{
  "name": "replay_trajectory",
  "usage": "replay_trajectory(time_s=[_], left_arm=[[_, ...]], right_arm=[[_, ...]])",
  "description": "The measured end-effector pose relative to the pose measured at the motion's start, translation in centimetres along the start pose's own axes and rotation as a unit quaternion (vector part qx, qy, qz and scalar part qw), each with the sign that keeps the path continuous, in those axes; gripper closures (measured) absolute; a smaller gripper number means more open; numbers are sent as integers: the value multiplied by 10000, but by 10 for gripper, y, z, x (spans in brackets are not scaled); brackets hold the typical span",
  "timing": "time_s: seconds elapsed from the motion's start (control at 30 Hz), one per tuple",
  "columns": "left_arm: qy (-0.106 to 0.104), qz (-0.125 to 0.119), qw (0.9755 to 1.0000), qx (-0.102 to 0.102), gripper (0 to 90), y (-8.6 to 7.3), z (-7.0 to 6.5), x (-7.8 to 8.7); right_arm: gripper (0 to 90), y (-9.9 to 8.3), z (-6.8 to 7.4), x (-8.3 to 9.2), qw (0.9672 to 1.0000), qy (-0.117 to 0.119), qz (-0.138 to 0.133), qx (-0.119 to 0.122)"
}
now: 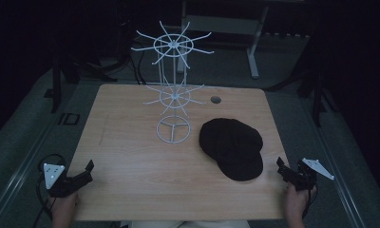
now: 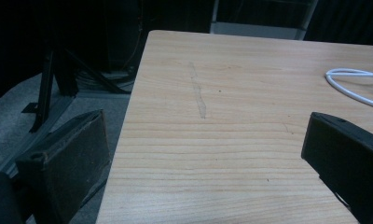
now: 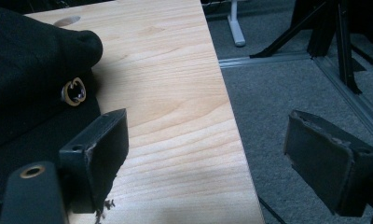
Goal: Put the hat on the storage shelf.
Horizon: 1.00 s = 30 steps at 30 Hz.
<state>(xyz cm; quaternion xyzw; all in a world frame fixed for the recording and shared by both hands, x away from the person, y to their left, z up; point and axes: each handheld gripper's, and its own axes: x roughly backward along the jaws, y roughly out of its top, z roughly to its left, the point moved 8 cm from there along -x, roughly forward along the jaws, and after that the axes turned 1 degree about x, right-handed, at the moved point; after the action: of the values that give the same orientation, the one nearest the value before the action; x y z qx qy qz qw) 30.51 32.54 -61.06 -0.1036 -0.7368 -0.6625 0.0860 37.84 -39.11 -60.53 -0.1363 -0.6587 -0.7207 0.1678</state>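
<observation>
Both grippers' jaws wide, empty: left gripper (image 1: 89, 167) over table edge (image 1: 131, 190); right gripper (image 1: 281, 167) beside cap (image 1: 231, 142).

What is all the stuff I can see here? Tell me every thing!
cap: one, black, right side of the table, a small metal ring on it.
rack: one, white wire, standing at the table's middle back, two tiers of spokes, nothing hung on it.
table: one, light wood, with a round hole near the back.
frame: one, grey metal, on the floor behind the table.
left claw: one, black, open, at the table's near left corner.
right claw: one, black, open, at the near right edge beside the cap.
hands: two, at the bottom.
</observation>
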Motion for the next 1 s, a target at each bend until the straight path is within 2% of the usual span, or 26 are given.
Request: replay_trajectory(time_s=[0.13, 0.2, 0.27, 0.37, 0.4, 0.43, 0.5, 0.57, 0.67, 0.77, 0.8, 0.83, 0.93, 1.0], left_arm=[[6, 4, 10000, -11, 14, 0, 0, 0], [9, 13, 10000, -12, 15, 0, 0, 0], [8, 12, 10000, -5, 14, 0, 0, 0], [11, 18, 10000, -7, 14, 0, 0, 0], [11, 18, 10000, -7, 15, 0, 0, 0], [10, 17, 10000, -7, 15, 0, 0, 0], [4, 15, 10000, -5, 14, 0, 0, 0], [-2, 13, 10000, 1, 14, 0, 0, 0], [-5, 15, 10000, 1, 14, 0, 0, 0], [-14, 13, 10000, 13, 14, 0, 0, 0], [-17, 8, 10000, 11, 14, 0, 0, 0], [-23, 8, 10000, 6, 14, 0, 0, 0], [-35, 13, 10000, 7, 15, 0, 0, 0], [-36, 8, 10000, 3, 14, 0, 0, 0]], right_arm=[[140, 0, 3, 0, 9999, -27, 66, 138], [140, 6, 8, 2, 9995, -25, 34, 317], [140, 8, 9, 3, 9993, -25, 1, 370], [141, 24, 22, 10, 9989, 392, -91, 247], [141, 24, 22, 10, 9989, 392, -91, 247], [140, 34, 33, 12, 9970, 703, -68, 313], [140, 37, 38, 12, 9962, 792, -27, 370], [131, 49, 52, 12, 9938, 973, 87, 536], [111, 59, 64, 10, 9905, 1214, 235, 605], [106, 62, 69, 8, 9895, 1235, 312, 685], [101, 71, 77, 6, 9884, 1225, 314, 836], [101, 74, 80, 5, 9883, 1214, 312, 868], [100, 88, 93, 2, 9870, 1196, 177, 1061], [95, 95, 101, 1, 9860, 1241, 123, 1106]])
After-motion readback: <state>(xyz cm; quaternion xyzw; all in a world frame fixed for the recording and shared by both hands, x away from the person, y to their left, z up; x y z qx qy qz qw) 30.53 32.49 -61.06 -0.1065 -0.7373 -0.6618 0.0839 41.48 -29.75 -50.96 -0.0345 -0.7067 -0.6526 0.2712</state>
